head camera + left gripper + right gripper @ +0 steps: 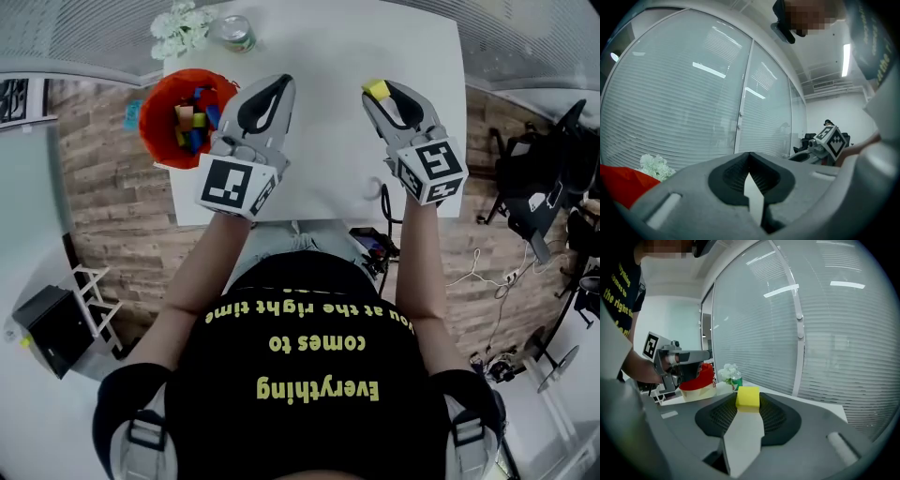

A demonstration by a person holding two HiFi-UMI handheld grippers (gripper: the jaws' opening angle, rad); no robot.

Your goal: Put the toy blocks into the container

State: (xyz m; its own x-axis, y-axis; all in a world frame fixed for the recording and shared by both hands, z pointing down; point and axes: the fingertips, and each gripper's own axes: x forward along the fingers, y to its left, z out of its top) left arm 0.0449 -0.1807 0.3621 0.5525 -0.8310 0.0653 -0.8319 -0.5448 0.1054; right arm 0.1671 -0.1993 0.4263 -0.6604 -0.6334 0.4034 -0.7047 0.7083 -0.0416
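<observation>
Blocks (pixel 192 120) in container (pixel 148 112), table's (pixel 328 122) left (can (pixel 232 33), perhaps, behind)

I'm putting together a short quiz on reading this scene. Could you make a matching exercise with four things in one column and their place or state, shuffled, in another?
Things
1. yellow block
2. bucket
3. can
4. left gripper

Places or states
A. beside the white flowers, at the far edge of the table
B. jaws together, nothing between them
C. gripped in the right gripper
D. red, with coloured blocks inside

Pairs: 1-C, 2-D, 3-A, 4-B
</observation>
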